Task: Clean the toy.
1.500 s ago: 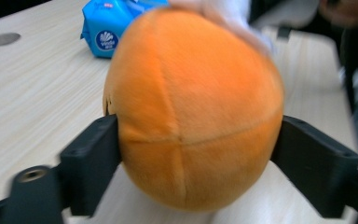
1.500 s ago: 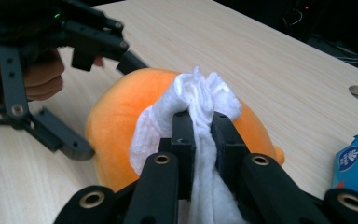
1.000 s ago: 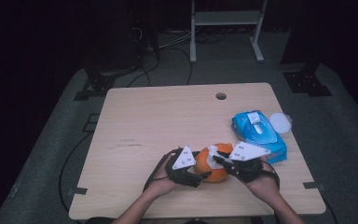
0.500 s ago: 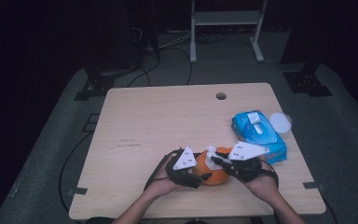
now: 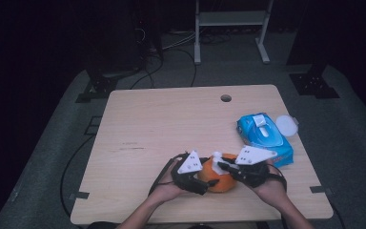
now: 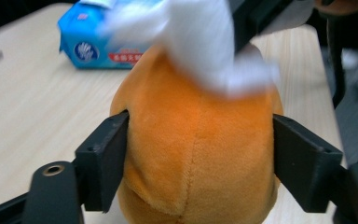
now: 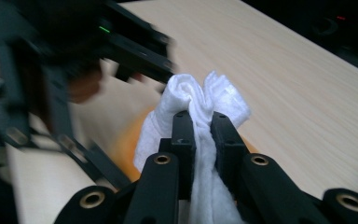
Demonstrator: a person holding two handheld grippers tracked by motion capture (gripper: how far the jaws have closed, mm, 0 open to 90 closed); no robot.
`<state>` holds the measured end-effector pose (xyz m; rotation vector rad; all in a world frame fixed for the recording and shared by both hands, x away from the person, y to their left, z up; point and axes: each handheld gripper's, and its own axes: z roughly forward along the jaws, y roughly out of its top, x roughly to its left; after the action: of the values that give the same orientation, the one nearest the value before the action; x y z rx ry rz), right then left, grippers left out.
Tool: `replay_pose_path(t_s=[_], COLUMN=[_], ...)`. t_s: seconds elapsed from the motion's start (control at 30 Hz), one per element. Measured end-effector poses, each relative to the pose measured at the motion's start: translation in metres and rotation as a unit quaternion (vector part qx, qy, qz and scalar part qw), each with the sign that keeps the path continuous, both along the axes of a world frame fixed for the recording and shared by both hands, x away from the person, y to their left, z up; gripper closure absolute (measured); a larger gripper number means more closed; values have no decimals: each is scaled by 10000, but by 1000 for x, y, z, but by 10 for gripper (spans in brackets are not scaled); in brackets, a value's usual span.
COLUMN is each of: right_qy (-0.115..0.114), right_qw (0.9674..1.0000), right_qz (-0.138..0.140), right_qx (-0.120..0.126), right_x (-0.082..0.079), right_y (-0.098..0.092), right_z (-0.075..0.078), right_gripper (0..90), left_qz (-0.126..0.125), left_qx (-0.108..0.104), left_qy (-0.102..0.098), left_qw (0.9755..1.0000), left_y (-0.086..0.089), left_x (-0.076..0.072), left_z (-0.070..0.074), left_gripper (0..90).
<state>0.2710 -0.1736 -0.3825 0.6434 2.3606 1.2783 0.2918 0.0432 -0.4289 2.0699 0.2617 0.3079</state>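
On the bench (image 5: pixel 171 124), near its front edge, sits the orange plush toy (image 6: pixel 196 154), clamped between the left tongs (image 6: pixel 200 154). The right tongs (image 7: pixel 201 140) are clenched on a white wipe (image 7: pixel 200 100) atop it.

Two black hand-held grippers, left gripper (image 5: pixel 205 177) and right gripper (image 5: pixel 221 164), white three-cornered top plates, brass-ringed screw holes, black trailing cables, bare forearms.
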Motion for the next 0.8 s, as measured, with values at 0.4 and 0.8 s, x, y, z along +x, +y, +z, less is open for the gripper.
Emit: replay_pose_path(t_s=[0.4,0.8], right_qy=[88,-62], right_qw=[9990,9998], right_qz=[-422,33], right_qx=[-138,-177], right_x=[9,-2], right_y=[-22,1], right_z=[-1,-1], right_gripper=[804,804], left_qz=[-37,-30], left_qx=[-14,41], left_qy=[9,169], left_qw=[10000,9998], left_y=[8,13], left_x=[5,9], left_z=[-7,-8], left_gripper=[250,245])
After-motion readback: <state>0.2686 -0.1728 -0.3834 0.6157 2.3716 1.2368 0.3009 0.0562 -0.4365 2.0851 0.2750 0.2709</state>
